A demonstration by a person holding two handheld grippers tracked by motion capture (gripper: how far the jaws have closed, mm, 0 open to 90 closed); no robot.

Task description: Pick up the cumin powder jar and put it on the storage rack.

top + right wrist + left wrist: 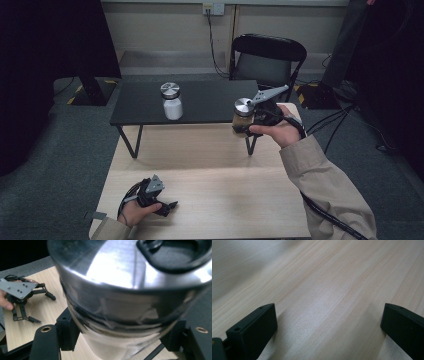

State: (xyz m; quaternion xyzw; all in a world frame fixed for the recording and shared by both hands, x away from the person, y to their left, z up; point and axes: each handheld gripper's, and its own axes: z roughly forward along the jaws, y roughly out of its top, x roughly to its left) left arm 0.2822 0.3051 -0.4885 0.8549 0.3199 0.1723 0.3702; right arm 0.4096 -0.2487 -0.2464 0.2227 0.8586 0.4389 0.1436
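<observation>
High view showing right gripper pinching a brown jar in the air over the black table's front edge, left gripper resting spread on the wooden table, white jar standing apart

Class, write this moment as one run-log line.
right gripper: shut on brown jar, above wooden table | left gripper: open, on table | white jar: on black table
</observation>
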